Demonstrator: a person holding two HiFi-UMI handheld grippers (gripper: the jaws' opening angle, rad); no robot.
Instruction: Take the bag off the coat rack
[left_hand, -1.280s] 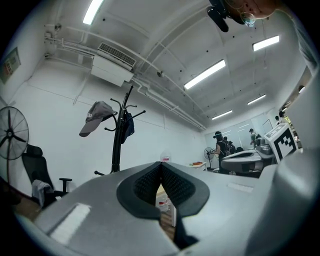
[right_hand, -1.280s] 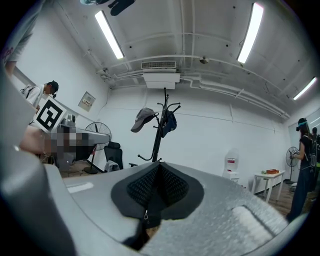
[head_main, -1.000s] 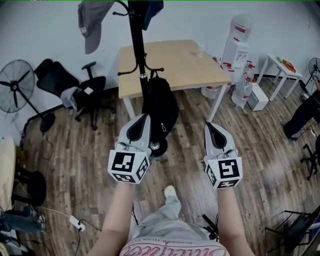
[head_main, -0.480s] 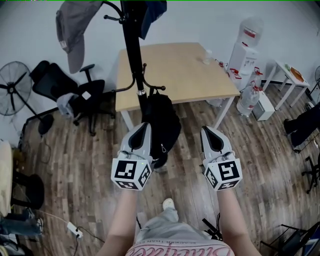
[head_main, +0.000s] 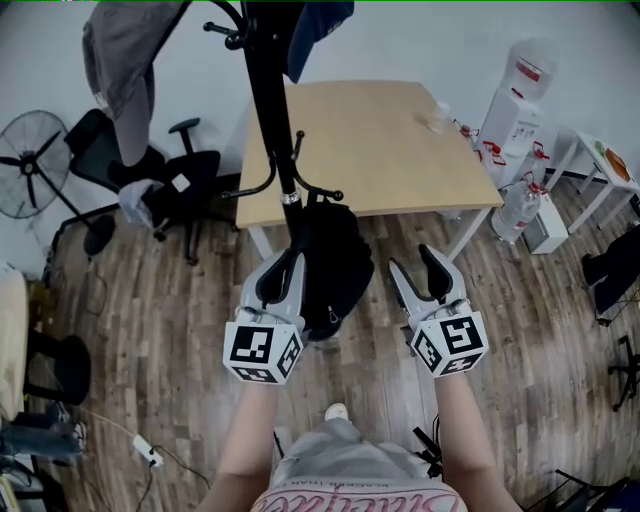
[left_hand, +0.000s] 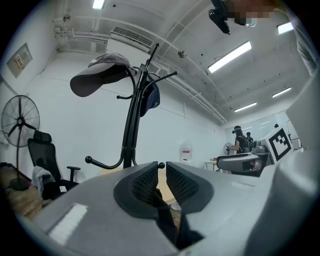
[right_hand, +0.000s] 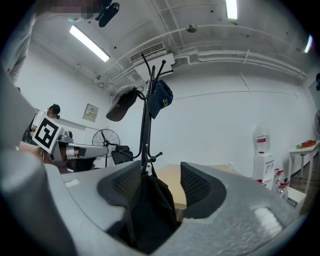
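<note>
With left gripper (head_main: 285, 268) and right gripper (head_main: 415, 265) both opening, empty, risk of tipping the coat rack (head_main: 268, 100) if pulling the bag (head_main: 332, 270) sideways.

No legible text; pink lettering on the shirt (head_main: 352, 501) unreadable.

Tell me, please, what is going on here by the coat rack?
A person stands facing the coat rack with a gripper in each hand. The black bag hangs from one of its lower hooks, not yet taken. The left gripper and right gripper are held in front of the bag, gripping nothing. Both are opening their fingers, the right wider.
</note>
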